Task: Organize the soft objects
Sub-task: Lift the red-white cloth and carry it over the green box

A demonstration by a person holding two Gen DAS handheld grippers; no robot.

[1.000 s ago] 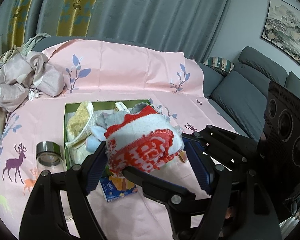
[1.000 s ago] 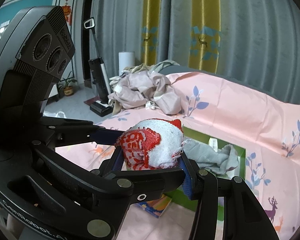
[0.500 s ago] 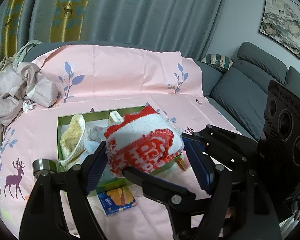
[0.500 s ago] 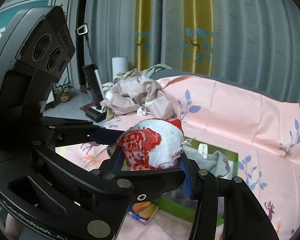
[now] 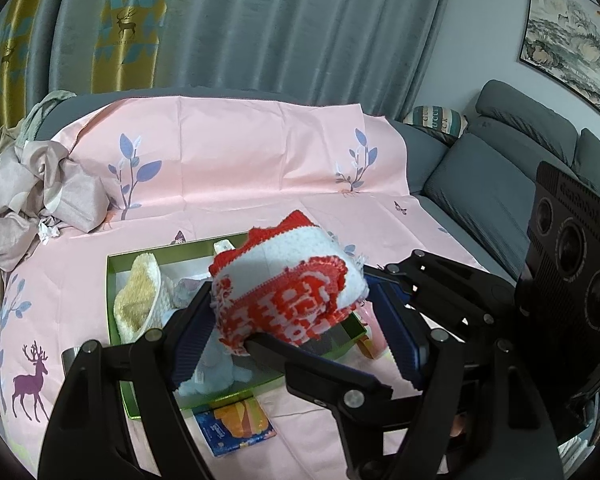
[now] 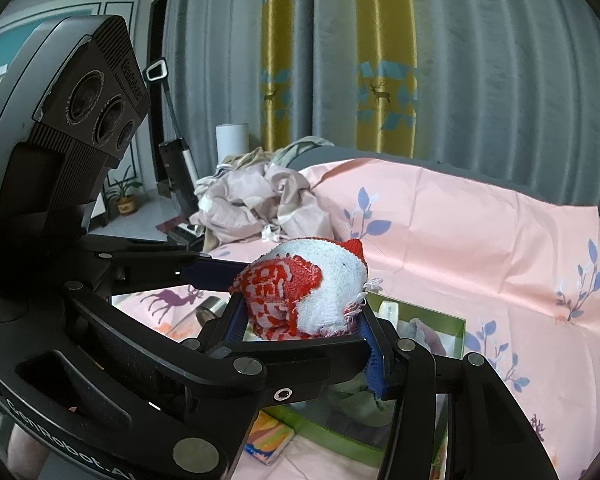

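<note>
A rolled red and white towel (image 5: pixel 288 288) is held in the air above a green box (image 5: pixel 118 396). My right gripper (image 6: pixel 304 312) is shut on the towel (image 6: pixel 312 292). My left gripper (image 5: pixel 296 324) is open, its blue pads standing on either side of the towel. The box holds a yellow cloth (image 5: pixel 136 304), a light blue soft thing (image 5: pixel 216 372) and a grey cloth (image 6: pixel 424 326). The right gripper's arm crosses the left wrist view (image 5: pixel 440 300).
The box sits on a pink deer-print sheet (image 5: pixel 260 168) over a sofa. A crumpled beige cloth pile (image 5: pixel 24 200) lies at far left. A colourful packet (image 5: pixel 236 424) lies in front of the box, a metal-lidded jar (image 6: pixel 210 306) beside it. A grey sofa (image 5: pixel 480 184) is at right.
Both grippers have risen and drawn back with the towel, so the box sits lower and further off in view. The grip on the towel is unchanged.
</note>
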